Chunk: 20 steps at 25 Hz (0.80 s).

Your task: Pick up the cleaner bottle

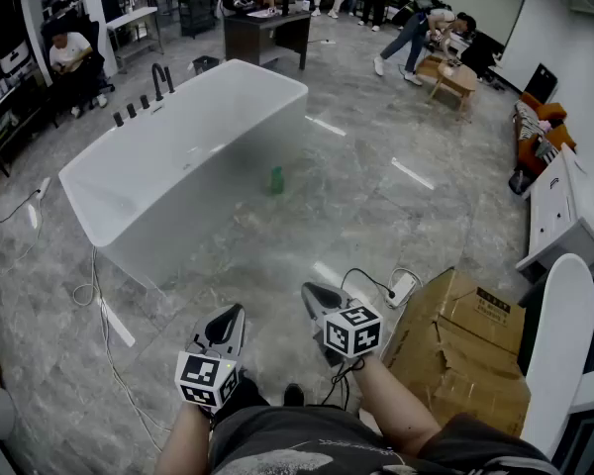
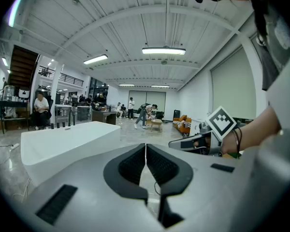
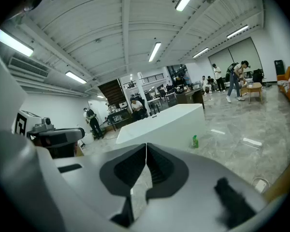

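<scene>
A small green cleaner bottle (image 1: 275,179) stands upright on the grey floor against the side of a white bathtub (image 1: 139,176). It shows small and far off in the right gripper view, the bottle (image 3: 195,141) beside the tub (image 3: 169,124). My left gripper (image 1: 234,314) and right gripper (image 1: 311,294) are held low near my body, well short of the bottle. Both are shut with nothing between the jaws. The left gripper view shows the tub (image 2: 63,141) and the right gripper (image 2: 173,143), but no bottle.
A cardboard box (image 1: 470,349) sits at my right with a white plug and cable (image 1: 401,287) in front of it. Cables (image 1: 99,315) trail along the floor left of the tub. A white cabinet (image 1: 564,221) stands far right. Several people are at the far end of the room.
</scene>
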Available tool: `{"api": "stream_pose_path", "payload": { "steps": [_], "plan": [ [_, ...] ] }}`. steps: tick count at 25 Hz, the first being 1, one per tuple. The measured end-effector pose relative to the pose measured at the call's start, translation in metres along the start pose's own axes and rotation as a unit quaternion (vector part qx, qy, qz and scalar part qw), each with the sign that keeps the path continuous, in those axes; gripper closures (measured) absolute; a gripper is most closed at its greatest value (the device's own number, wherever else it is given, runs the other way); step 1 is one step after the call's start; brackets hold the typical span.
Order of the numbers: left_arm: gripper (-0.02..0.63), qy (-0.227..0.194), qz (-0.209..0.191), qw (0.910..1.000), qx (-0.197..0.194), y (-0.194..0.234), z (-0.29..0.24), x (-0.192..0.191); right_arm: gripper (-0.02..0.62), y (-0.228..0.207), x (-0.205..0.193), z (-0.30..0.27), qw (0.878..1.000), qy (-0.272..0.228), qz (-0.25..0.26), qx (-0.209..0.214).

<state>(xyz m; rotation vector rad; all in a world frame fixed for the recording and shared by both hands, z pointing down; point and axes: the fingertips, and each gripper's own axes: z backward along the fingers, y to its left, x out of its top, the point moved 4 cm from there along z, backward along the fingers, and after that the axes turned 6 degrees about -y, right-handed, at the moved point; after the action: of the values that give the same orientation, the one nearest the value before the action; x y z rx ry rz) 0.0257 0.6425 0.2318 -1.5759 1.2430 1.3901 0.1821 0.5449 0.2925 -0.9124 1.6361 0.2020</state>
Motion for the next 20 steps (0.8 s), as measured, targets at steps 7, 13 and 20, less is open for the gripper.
{"api": "stream_pose_path", "payload": {
  "steps": [7,13,20],
  "plan": [
    [0.588,0.001,-0.009,0.9999,-0.013,-0.017,-0.002,0.002,0.568,-0.001,0.005,0.010,1.000,-0.007,0.006,0.002],
    [0.588,-0.006,0.002,0.9999,-0.011,-0.025,-0.001,0.001,0.569,-0.003,-0.001,0.023,1.000,-0.010,0.000,-0.004],
    [0.588,-0.008,0.009,0.9999,-0.003,-0.025,-0.006,0.001,0.568,-0.003,0.006,0.031,0.999,-0.041,0.009,0.015]
  ]
}}
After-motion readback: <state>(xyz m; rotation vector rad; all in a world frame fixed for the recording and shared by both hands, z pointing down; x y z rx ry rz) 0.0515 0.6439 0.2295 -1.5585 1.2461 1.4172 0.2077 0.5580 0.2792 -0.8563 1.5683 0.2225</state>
